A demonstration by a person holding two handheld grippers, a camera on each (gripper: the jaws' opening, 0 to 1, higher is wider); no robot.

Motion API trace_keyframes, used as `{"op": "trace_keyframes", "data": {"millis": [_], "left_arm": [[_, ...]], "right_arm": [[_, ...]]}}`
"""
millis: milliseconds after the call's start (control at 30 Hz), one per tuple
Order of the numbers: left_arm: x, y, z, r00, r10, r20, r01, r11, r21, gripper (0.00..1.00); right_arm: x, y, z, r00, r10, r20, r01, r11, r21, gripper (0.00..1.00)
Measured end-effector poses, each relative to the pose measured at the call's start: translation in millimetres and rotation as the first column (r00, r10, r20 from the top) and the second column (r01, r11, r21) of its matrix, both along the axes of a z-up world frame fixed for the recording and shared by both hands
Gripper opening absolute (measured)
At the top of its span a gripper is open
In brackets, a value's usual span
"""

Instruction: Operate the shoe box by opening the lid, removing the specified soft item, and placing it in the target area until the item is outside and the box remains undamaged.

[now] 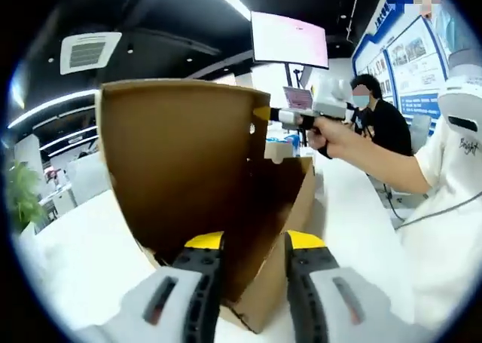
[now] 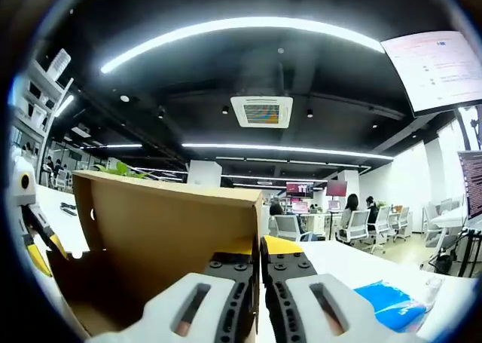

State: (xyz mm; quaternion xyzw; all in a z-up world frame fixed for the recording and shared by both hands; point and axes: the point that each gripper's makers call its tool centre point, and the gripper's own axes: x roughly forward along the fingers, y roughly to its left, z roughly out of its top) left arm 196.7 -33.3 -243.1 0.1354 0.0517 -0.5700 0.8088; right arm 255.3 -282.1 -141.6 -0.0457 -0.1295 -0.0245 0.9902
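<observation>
Two yellow-tipped fingers of the left gripper (image 1: 253, 264) rise from the bottom of the left gripper view, spread apart with a gap between them, and the near corner of the brown cardboard box (image 1: 260, 271) sits in that gap on the white counter (image 1: 83, 267); whether the fingers touch the box I cannot tell. Behind them the lid (image 1: 181, 162) stands raised, its plain brown inner face toward the camera. At the lid's upper right edge the right gripper (image 1: 267, 114) pinches the cardboard, held by a person's hand (image 1: 331, 136) with a white sleeve beyond it. In the right gripper view, the right gripper's (image 2: 260, 256) black fingers are pressed together on the lid's (image 2: 169, 237) edge, the panel spreading to the left. A blue packet (image 2: 392, 304) lies on the counter (image 2: 354, 264) at lower right. Farther off, office chairs (image 2: 354, 226) and a ceiling vent (image 2: 261, 111) show under long light strips.
</observation>
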Motion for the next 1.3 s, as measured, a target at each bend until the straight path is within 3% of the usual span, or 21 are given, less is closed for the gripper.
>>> {"op": "trace_keyframes", "data": {"millis": [67, 167, 200, 233, 267, 333, 367, 467, 633, 700, 833, 900, 1033, 1233, 1300], "left_arm": [[4.8, 2, 2.8, 0.999, 0.038, 0.002, -0.038, 0.999, -0.014, 0.3], [9.6, 4, 7.6, 0.997, 0.069, -0.017, -0.07, 0.996, -0.049, 0.4], [7.6, 3, 15.9, 0.999, 0.052, 0.014, -0.05, 0.994, -0.095, 0.46], [6.8, 3, 16.4, 0.999, 0.051, 0.002, -0.05, 0.993, -0.104, 0.5], [6.4, 5, 14.5, 0.997, 0.058, -0.049, -0.063, 0.992, -0.111, 0.51], [6.7, 5, 19.7, 0.997, 0.061, -0.042, -0.067, 0.986, -0.155, 0.51], [7.7, 7, 20.1, 0.995, 0.071, -0.065, -0.081, 0.982, -0.168, 0.51], [9.1, 10, 19.9, 0.993, 0.089, -0.08, -0.102, 0.979, -0.174, 0.53], [19.5, 24, 20.4, 0.979, 0.199, -0.051, -0.205, 0.965, -0.166, 0.55], [21.2, 28, 25.0, 0.968, 0.231, -0.101, -0.247, 0.947, -0.206, 0.58], [20.3, 32, 28.3, 0.967, 0.216, -0.132, -0.243, 0.94, -0.24, 0.6], [19.5, 33, 30.9, 0.963, 0.195, -0.184, -0.241, 0.93, -0.278, 0.61], [22.1, 37, 31.3, 0.96, 0.221, -0.17, -0.261, 0.928, -0.265, 0.62], [17.4, 41, 35.8, 0.953, 0.23, -0.196, -0.279, 0.921, -0.273, 0.65], [15.6, 44, 25.2, 0.945, 0.26, -0.196, -0.298, 0.934, -0.199, 0.66]], "right_arm": [[-2, 1, -1.4, 1.0, -0.004, -0.001, 0.004, 1.0, -0.01, 0.0], [-2, 1, -4.0, 1.0, -0.001, -0.002, 0.001, 1.0, -0.004, 0.0], [-3, 1, -6.9, 1.0, -0.003, -0.009, 0.003, 1.0, -0.006, 0.0], [-3, 2, -8.7, 1.0, -0.003, -0.016, 0.003, 1.0, -0.008, 0.0], [-3, 2, -12.4, 1.0, -0.003, -0.027, 0.003, 1.0, -0.01, 0.0], [-4, 2, -17.5, 0.999, -0.002, -0.042, 0.002, 1.0, 0.005, 0.0], [-5, 1, -19.5, 0.999, -0.005, -0.046, 0.005, 1.0, -0.004, 0.0], [-8, 2, -20.1, 0.999, -0.002, -0.038, 0.002, 1.0, 0.008, 0.0], [-10, 2, -23.1, 0.999, 0.0, -0.043, 0.0, 1.0, 0.0, 0.0], [-11, 2, -25.0, 0.999, 0.0, -0.047, -0.001, 1.0, -0.004, 0.0], [-15, 4, -29.5, 0.998, -0.003, -0.057, 0.002, 1.0, -0.014, 0.0], [-16, 5, -31.5, 0.998, -0.013, -0.054, 0.012, 0.999, -0.032, 0.0], [-18, 4, -33.6, 0.998, -0.016, -0.063, 0.014, 1.0, -0.028, 0.0], [-21, 4, -36.6, 0.998, -0.016, -0.063, 0.014, 0.999, -0.037, 0.0], [-21, 5, -37.7, 0.998, -0.016, -0.063, 0.013, 0.999, -0.047, 0.0]]}}
